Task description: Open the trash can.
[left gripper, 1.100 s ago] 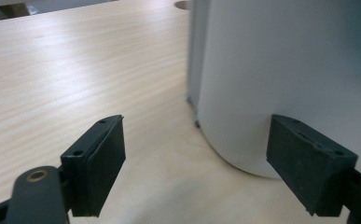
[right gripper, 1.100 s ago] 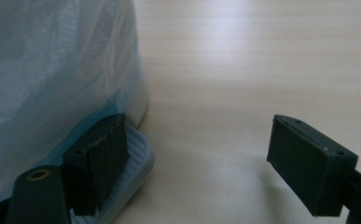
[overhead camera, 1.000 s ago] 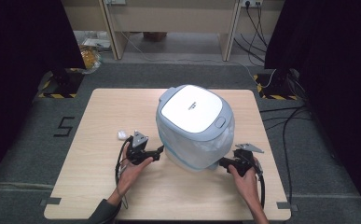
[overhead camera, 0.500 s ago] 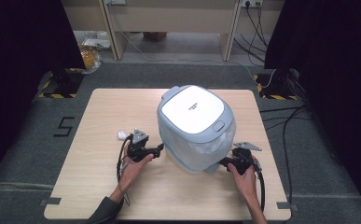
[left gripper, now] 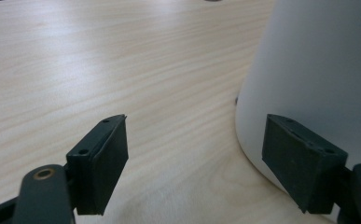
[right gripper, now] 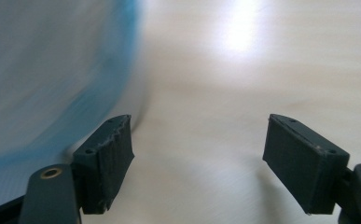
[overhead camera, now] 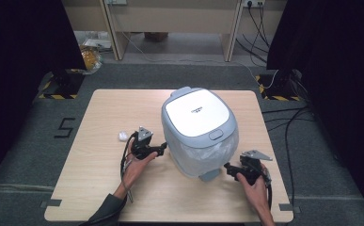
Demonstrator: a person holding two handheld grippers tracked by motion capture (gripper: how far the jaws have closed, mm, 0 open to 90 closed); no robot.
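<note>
Currently one small white object [overhead camera: 122,136] lies on the table [overhead camera: 99,113], left of the left gripper [overhead camera: 161,149]; its identity cannot be made out. One rice cooker [overhead camera: 198,132] stands between two grippers. The left gripper's jaws are wide apart, empty, with the cooker wall just beside its right jaw. The right gripper [overhead camera: 228,168] is equally spread and empty; the blurred cooker sits beside its left jaw. Bare tabletop lies ahead of both.

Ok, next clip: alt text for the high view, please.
A large white and pale blue rice cooker, lid shut, sits on a wooden table. A person's left gripper and right gripper flank its base, jaws open. A small white object lies left.
</note>
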